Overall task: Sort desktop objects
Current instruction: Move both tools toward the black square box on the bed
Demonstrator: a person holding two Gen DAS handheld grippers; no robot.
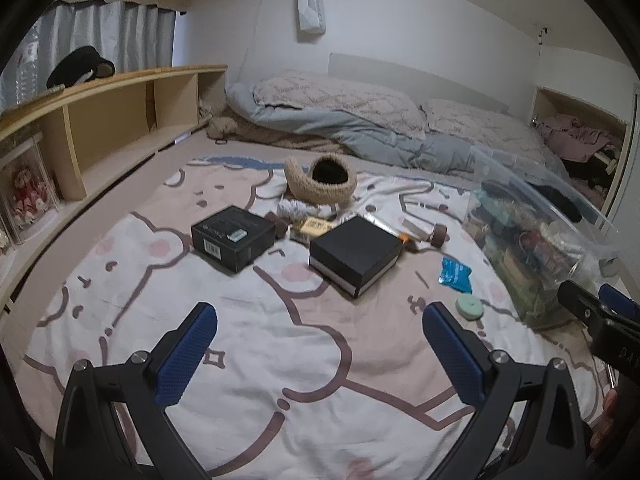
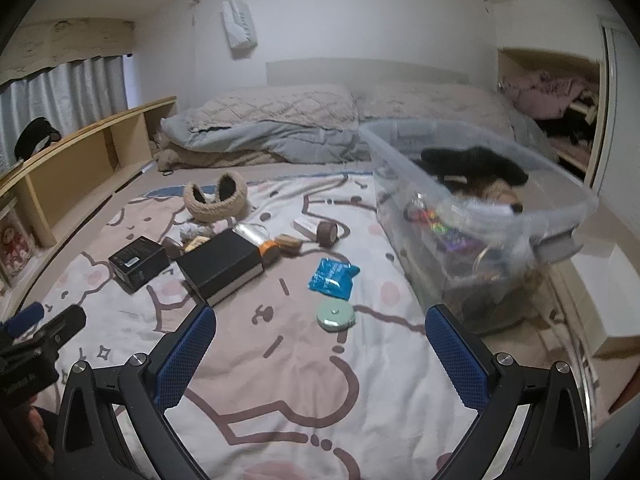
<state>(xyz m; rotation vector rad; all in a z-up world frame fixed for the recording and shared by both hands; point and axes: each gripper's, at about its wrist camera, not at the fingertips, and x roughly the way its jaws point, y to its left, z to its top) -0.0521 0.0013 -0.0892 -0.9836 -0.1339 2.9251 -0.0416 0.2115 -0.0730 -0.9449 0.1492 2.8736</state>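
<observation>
Two black boxes (image 1: 234,238) (image 1: 356,254) lie side by side on the bear blanket (image 1: 280,360) in the left view — the left gripper (image 1: 320,356) hangs wide open over it, holding nothing. In the right view, the right gripper (image 2: 320,360) is wide open too, near a round green tin (image 2: 335,315) and blue packet (image 2: 332,278), beside the clear bin (image 2: 520,216).
</observation>
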